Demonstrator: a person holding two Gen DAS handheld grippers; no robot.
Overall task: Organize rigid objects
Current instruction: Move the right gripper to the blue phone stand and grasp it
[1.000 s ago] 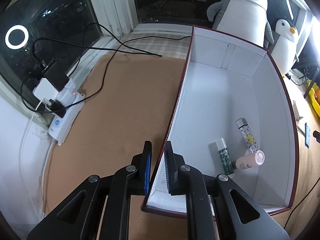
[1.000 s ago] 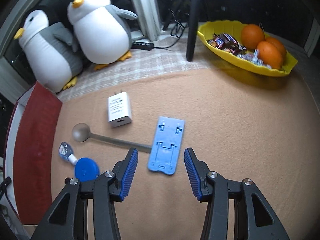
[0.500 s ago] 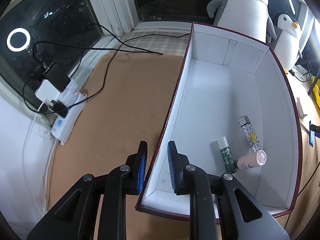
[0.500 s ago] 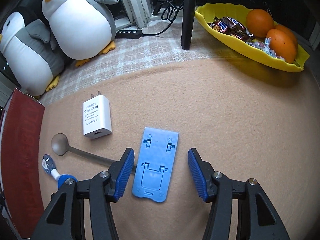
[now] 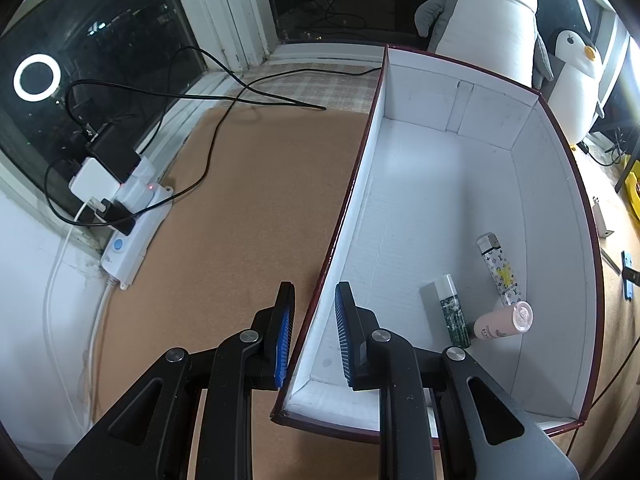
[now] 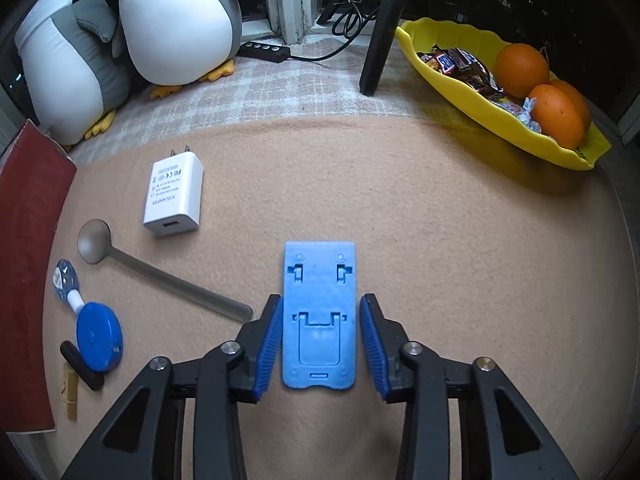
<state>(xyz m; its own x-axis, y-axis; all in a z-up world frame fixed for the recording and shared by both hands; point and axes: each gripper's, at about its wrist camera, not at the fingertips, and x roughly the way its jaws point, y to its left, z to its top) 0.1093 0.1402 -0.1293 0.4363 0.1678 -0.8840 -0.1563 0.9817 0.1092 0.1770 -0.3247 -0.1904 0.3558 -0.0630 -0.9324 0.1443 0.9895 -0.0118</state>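
Left wrist: my left tongs [image 5: 312, 332] straddle box wall [image 5: 340, 216], slightly parted, gripping nothing | Right wrist: right tongs [image 6: 319, 346] open around blue stand [image 6: 319, 316] flat on worktop [image 6: 460, 260] | I'd squeeze evenly, mid-length.

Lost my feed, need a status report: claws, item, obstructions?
Right claw open, straddling blue stand flat on mat. Left claw open, astride box wall. Spoon handle tip close to the right claw's left finger.

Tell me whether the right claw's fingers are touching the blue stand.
Apart. The right wrist view shows tan mat between each finger of the right claw and the blue stand.
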